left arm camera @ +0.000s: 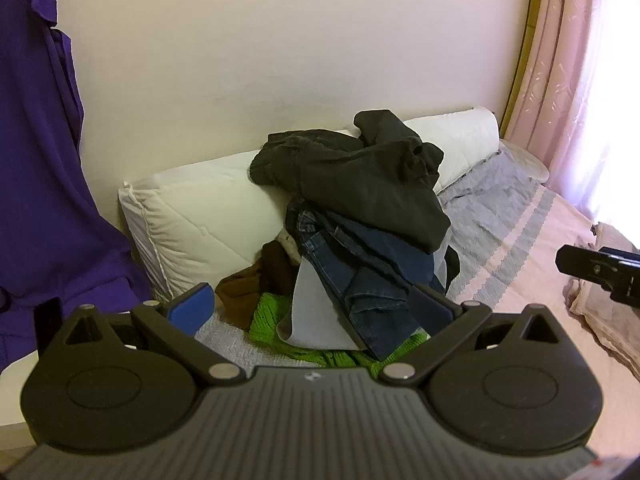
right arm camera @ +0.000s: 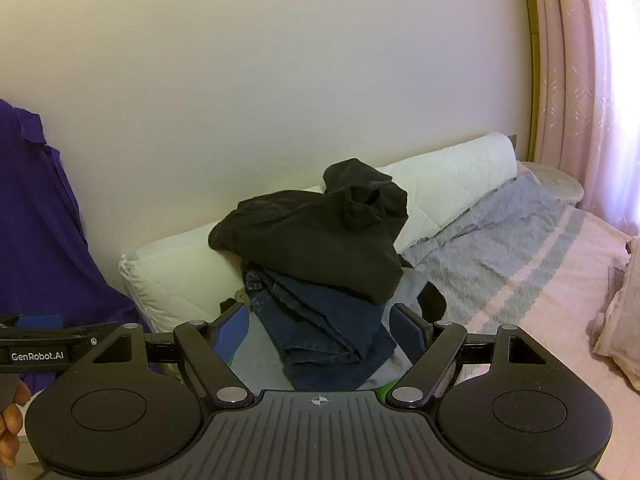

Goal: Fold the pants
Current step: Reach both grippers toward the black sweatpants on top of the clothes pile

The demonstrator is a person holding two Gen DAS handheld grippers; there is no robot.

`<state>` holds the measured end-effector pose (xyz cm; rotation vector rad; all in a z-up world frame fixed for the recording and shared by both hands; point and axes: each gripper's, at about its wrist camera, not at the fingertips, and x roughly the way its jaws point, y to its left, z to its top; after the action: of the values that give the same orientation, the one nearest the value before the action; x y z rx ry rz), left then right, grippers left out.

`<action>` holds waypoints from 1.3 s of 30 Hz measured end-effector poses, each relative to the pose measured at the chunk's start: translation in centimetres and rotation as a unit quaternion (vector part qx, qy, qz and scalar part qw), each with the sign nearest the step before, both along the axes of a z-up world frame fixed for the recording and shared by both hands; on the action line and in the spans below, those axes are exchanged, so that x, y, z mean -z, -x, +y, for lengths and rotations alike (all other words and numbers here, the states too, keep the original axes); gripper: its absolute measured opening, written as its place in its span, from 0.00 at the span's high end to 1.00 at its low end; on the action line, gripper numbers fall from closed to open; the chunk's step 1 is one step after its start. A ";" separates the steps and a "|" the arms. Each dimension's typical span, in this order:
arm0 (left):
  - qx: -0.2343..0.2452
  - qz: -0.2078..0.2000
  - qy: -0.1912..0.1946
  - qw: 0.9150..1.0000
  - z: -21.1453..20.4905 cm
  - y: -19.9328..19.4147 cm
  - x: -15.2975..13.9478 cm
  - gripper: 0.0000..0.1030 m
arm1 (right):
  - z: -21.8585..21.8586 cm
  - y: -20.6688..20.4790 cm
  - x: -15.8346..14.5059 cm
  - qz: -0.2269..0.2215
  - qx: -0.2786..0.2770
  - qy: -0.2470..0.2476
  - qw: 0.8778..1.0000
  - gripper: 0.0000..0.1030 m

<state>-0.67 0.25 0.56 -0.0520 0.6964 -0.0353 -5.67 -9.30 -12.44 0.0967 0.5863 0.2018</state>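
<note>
While the left tongs [left arm camera: 310,304] hang spread wide and pinching nothing, the left wrist view looks across a bed [left arm camera: 520,280] at a heap of clothes. Topmost on the heap lies a black garment [left arm camera: 352,180], crumpled and draped partly against the white pillow [left arm camera: 200,224] behind the heap. Under the black garment sit dark blue jeans [left arm camera: 368,280], folded over loosely and spilling toward the tongs. Beneath the jeans show a pale grey cloth [left arm camera: 316,320], a bright green knit [left arm camera: 272,320] and, on the pillow side of the heap, a brown garment [left arm camera: 260,276]. A purple shirt [left arm camera: 40,160] hangs well apart from the heap, past the pillow's end. Far from the heap, the tip of the right tongs [left arm camera: 600,270] pokes in over the pink bedspread.

From the right wrist view, the right tongs [right arm camera: 318,332] are likewise spread, empty, with the jeans [right arm camera: 328,332] lying between and beyond their fingers. Above the jeans rests the black garment [right arm camera: 312,240], leaning on the pillow [right arm camera: 172,272]. Beside the heap, away from the pillow's end, a grey striped blanket [right arm camera: 500,240] covers the bed [right arm camera: 540,340].
</note>
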 end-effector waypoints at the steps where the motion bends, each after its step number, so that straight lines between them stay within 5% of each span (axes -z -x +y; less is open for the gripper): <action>1: 0.001 0.000 0.001 1.000 0.0 0.0 0.0 0.01 | 0.1 0.0 0.0 0.000 0.000 0.000 1.000 0.27; 39: -0.008 0.008 0.004 1.000 -7.4 1.6 0.4 0.01 | -7.1 0.2 0.6 0.017 -0.039 0.013 0.999 0.28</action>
<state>-2.28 -7.11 0.15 -0.0652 0.7112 -0.0213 -5.87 -16.35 -13.09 0.0518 0.6269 0.2687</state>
